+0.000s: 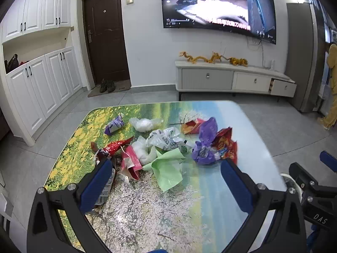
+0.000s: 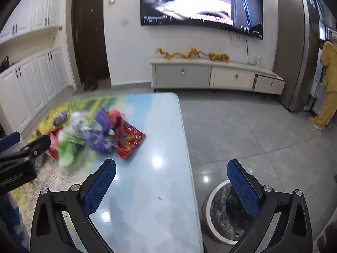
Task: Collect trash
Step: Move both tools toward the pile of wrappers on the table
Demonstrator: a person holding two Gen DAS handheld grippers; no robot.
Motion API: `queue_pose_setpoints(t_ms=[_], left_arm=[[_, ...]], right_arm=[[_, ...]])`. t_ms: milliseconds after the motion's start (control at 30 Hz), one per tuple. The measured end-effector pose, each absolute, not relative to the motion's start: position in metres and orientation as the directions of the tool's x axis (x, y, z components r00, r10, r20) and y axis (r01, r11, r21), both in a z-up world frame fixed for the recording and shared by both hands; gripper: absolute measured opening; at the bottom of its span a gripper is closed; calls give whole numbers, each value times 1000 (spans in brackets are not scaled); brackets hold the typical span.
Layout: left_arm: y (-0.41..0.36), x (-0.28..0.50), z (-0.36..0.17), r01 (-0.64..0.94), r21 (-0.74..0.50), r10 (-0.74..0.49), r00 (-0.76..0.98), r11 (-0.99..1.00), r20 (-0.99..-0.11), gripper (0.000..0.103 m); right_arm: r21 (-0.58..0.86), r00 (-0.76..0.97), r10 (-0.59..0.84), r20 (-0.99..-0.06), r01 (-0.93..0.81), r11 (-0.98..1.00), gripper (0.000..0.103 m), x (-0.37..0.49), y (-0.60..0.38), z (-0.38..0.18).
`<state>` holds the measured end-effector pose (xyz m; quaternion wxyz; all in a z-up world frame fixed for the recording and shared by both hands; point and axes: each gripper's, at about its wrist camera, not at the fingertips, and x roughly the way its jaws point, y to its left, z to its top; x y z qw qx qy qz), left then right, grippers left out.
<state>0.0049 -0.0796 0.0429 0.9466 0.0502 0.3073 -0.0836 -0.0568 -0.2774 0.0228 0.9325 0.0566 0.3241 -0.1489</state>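
Left gripper (image 1: 166,174) spread wide, empty — trash pile (image 1: 168,141) just ahead on the table (image 1: 147,210). Right gripper (image 2: 171,174) likewise apart (nothing held), straddling the table edge — bin (image 2: 219,213) below.

Wrappers (image 1: 168,145) on table (image 1: 242,130) (bin (image 2: 212,194) beside)

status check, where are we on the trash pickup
Left gripper and right gripper: jaws wide open, empty. Wrapper pile untouched on table. Lined bin on floor beside table. Nothing in the way.
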Motion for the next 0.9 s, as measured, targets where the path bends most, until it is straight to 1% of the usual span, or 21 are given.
queue_pose_setpoints(t_ms=[133, 333, 500, 700, 900], left_arm=[[-69, -20, 57, 196, 51, -135, 820, 979, -557, 103], [-48, -54, 68, 203, 37, -152, 830, 978, -537, 103], [-34, -72, 72, 202, 38, -156, 848, 979, -507, 103], [-25, -57, 62, 196, 10, -164, 842, 980, -514, 103], [-21, -29, 45, 231, 0, -194, 818, 973, -542, 103]], right_arm=[[-24, 761, -269, -590, 317, 948, 103, -79, -252, 33], [-32, 781, -282, -557, 319, 947, 103, -111, -231, 56], [-48, 781, -293, -552, 321, 946, 103, -122, -221, 63], [-79, 762, -299, -574, 311, 947, 103, -105, -217, 56], [-85, 732, -310, -607, 329, 941, 103, -81, -221, 38]])
